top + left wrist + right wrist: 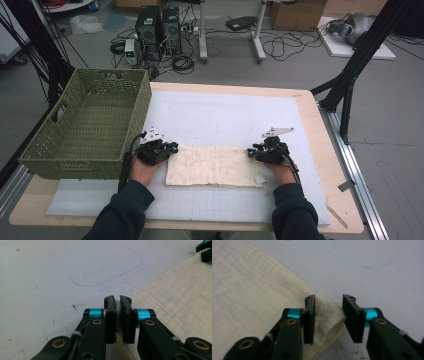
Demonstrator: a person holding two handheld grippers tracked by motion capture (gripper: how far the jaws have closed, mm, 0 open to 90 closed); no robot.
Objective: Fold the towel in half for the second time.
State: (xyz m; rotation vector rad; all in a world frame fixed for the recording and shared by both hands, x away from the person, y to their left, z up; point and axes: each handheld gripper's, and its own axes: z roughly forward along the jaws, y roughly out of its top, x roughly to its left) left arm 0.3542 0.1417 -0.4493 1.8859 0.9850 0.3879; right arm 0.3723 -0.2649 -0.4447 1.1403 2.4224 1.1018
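Lying flat on white mat (225, 120): cream cloth (215, 166), folded into a long rectangle, near front edge of wooden table (345, 200), between both hands.

Pinching far-left corner of cloth: left gripper (170, 148), at cloth's left end in high view. In left gripper view, left gripper (117, 301) w/ jaws pressed nearly together, thin sliver of cream fabric caught between pads, rest of cloth (180, 297) spreading off to the right over mat (50, 277). Sitting at top right corner of that view: tips of the other gripper, on cloth's far end.

Sitting at far-right corner of cloth: right gripper (250, 152). In right gripper view, right gripper (328, 302) w/ jaws partly spread, clear gap between them. Bunched-up cloth corner lying in that gap, humped & doubled over, touching or nearly touching inner face of left-hand jaw; right-hand jaw meeting cloth's edge, but can't tell if pressing on it. Not clamped yet. Rest of cloth (249, 290) stretching away to upper left, mat (374, 270) to the right.

Standing at table's left side, hanging partly over mat edge, well apart from cloth: green woven basket (85, 127). Coming in from bottom of high view: two dark sleeves (125, 210).
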